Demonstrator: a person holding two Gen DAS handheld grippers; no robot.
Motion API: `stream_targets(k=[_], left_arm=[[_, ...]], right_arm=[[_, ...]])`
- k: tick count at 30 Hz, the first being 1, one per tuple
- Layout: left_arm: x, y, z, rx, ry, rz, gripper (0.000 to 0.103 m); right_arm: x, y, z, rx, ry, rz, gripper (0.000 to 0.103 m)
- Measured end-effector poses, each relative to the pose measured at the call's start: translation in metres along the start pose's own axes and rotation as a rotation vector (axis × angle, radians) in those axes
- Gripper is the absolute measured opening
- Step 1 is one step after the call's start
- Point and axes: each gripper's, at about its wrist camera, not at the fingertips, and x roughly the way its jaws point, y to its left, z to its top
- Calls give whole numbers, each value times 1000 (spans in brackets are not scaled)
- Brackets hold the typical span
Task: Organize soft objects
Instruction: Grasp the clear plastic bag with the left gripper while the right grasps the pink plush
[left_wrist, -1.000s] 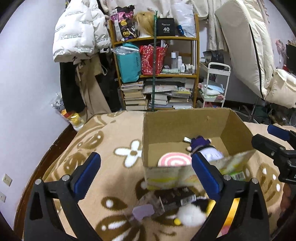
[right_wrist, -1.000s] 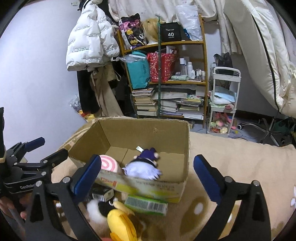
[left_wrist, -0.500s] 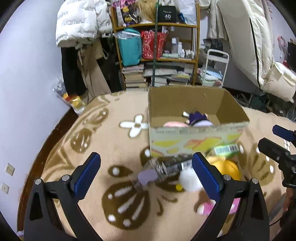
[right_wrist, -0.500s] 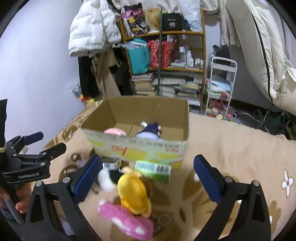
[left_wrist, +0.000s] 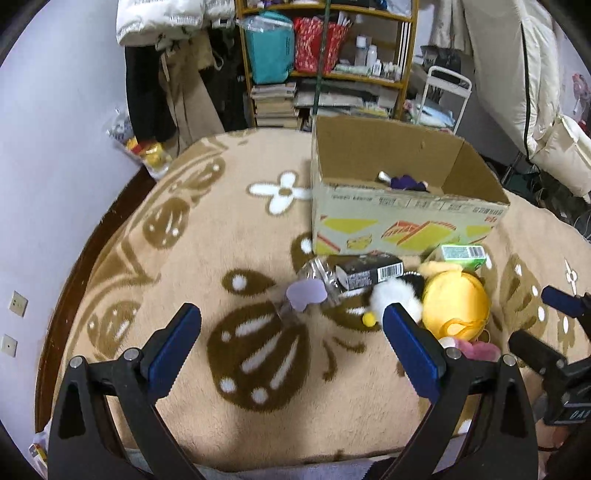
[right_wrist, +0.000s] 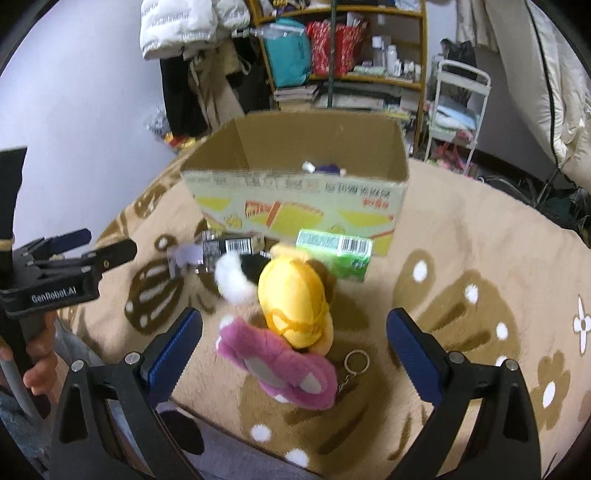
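An open cardboard box stands on the patterned blanket with a purple plush inside. In front of it lie a yellow plush, a pink plush and a white and black furry toy. My left gripper is open above the blanket, left of the pile. My right gripper is open, its fingers either side of the pink and yellow plush without touching them.
A green carton, a black barcoded box, a clear plastic bottle with a lilac tag and a key ring lie among the toys. A cluttered shelf, a white cart and hanging coats stand behind.
Both grippers have pulled back and risen away from the box, so the pile in front of it now shows in full. The pink plush has come into the right view.
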Motion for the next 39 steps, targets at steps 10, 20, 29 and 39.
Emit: stream_targets(k=[10,20,29,39], left_arm=[[37,5,2,-23,121,-9,98],[71,3,8,-15,210,-27,98],[108,0,12,0,287,-17,98],[143,-16,10,87,339,8,98]], right_arm=[[47,-2,-14,2,215,4,103],[86,0,-28,-10,382,33,70],[89,-3,-29,5,389,59,66],[92,-11,-26,28,401,76,67]])
